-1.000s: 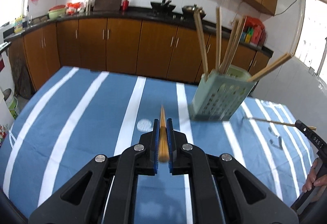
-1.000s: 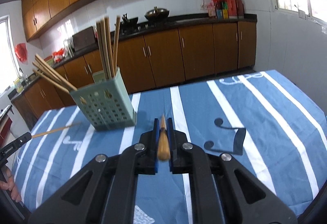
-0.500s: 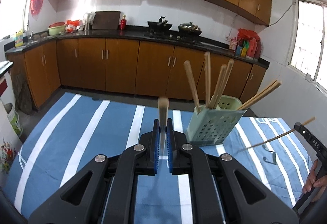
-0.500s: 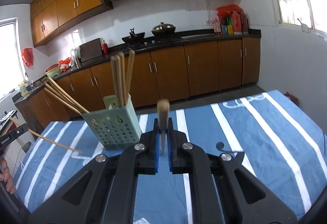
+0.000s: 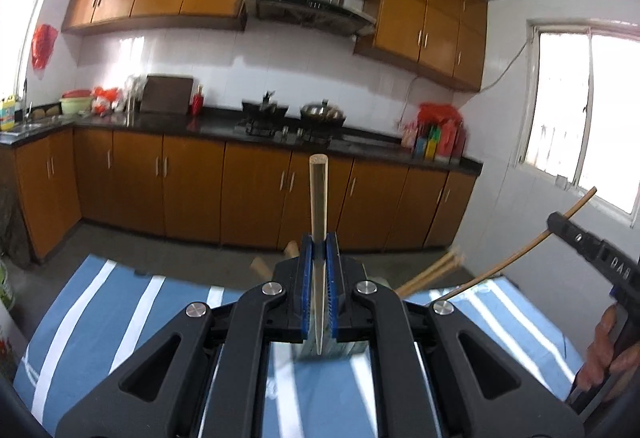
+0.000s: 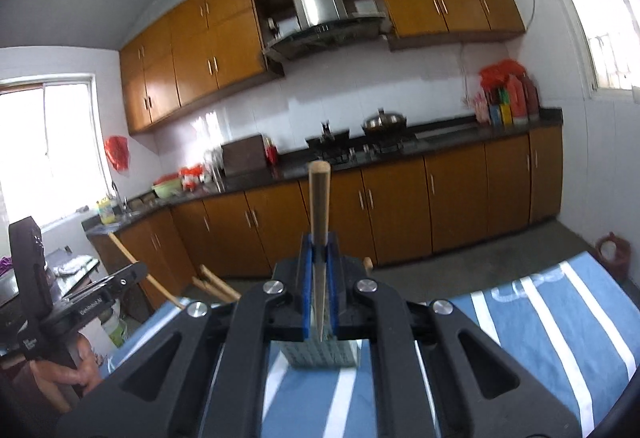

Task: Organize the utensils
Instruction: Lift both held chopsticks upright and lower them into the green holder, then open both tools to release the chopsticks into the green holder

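Note:
My left gripper [image 5: 319,250] is shut on a wooden chopstick [image 5: 318,198] that stands upright, thick end up. My right gripper [image 6: 319,250] is shut on another wooden chopstick [image 6: 319,206], also upright. The green perforated utensil holder [image 6: 322,354] sits on the table right below and behind the right jaws, mostly hidden; it also shows under the left jaws [image 5: 328,348]. Chopsticks standing in it stick out beside the jaws [image 5: 430,272] [image 6: 214,284]. The right gripper with its chopstick shows at the right edge of the left wrist view [image 5: 560,222].
The table has a blue cloth with white stripes [image 5: 100,318] [image 6: 560,326]. Brown kitchen cabinets [image 5: 180,190] and a dark counter with a stove stand behind it. A window [image 5: 580,106] is on the right wall.
Both grippers have tilted up and moved in over the utensil holder, which has slid from beside the jaws to under them. Both chopsticks went from lying forward to standing upright.

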